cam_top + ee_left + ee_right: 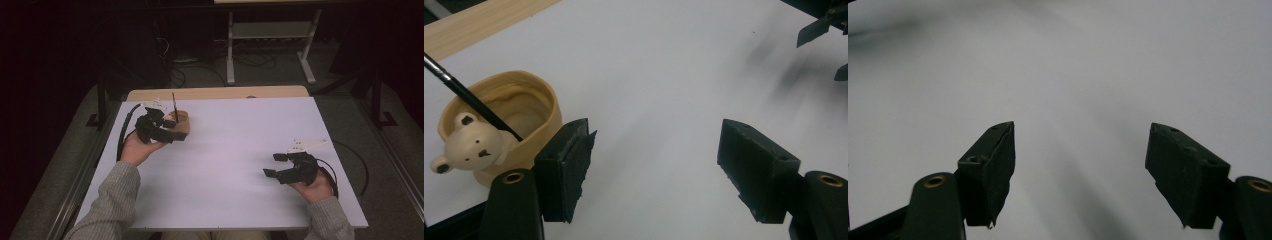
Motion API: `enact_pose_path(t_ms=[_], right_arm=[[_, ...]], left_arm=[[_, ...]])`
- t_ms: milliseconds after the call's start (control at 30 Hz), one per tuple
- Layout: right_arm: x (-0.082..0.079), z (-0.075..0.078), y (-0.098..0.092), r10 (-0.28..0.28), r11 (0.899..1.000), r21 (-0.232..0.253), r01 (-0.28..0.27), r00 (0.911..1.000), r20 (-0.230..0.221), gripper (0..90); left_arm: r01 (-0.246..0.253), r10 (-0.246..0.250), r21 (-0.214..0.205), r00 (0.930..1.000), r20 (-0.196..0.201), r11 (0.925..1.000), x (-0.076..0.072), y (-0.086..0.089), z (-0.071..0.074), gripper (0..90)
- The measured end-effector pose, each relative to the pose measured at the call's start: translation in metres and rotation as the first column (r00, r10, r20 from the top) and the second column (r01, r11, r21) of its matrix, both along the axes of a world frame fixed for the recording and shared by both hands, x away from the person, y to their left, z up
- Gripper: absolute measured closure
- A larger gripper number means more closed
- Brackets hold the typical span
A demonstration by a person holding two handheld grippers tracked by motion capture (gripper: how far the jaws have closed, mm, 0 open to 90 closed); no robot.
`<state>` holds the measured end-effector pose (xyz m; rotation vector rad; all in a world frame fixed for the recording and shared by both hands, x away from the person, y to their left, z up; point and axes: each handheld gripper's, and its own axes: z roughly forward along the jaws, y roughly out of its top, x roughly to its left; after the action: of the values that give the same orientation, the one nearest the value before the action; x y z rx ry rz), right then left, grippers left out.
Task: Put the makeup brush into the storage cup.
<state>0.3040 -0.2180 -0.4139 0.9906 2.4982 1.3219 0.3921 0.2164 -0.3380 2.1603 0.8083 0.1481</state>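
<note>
Nearest, at the right of the white table: right gripper, jaws spread wide with nothing between them, bare tabletop beneath. Farther back on the left: left gripper, likewise released and gripping nothing, one jaw just beside the tan bear-faced cup (touching or not, cannot tell). Inside the cup: a thin black brush, leaning against the rim. Beyond, a wooden strip along the table's far edge.
</note>
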Motion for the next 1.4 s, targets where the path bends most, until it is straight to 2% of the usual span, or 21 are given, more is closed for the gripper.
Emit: enact_pose_path(t_ms=[233, 533, 667, 900, 1400], right_arm=[[0.000, 0.000, 0.000, -0.004, 1.000, 0.004, 0.004, 1.0000, 0.001, 26.5], [0.000, -0.001, 0.002, -0.008, 1.000, -0.006, 0.008, 1.0000, 0.004, 25.1], [0.000, -0.001, 0.003, -0.009, 1.000, -0.010, 0.009, 0.9999, 0.009, 24.5], [0.000, -0.002, 0.006, -0.010, 1.000, -0.024, 0.011, 0.9999, 0.005, 24.6], [0.000, -0.002, 0.006, -0.019, 0.999, -0.029, 0.019, 0.9998, 0.009, 24.5]], left_arm=[[0.005, -0.005, -0.001, 0.9999, 0.009, 1.0000, -0.007, -0.003, -0.003, 27.5], [0.004, -0.004, -0.008, 1.0000, 0.001, 1.0000, -0.015, -0.003, -0.012, 26.6], [0.011, -0.011, 0.000, 0.9999, 0.004, 0.9999, -0.019, -0.001, -0.015, 26.1], [0.007, -0.007, -0.011, 1.0000, 0.002, 0.9999, -0.027, 0.005, -0.019, 26.1], [-0.005, 0.007, -0.040, 0.9990, 0.045, 0.9992, -0.046, 0.009, -0.020, 26.0]])
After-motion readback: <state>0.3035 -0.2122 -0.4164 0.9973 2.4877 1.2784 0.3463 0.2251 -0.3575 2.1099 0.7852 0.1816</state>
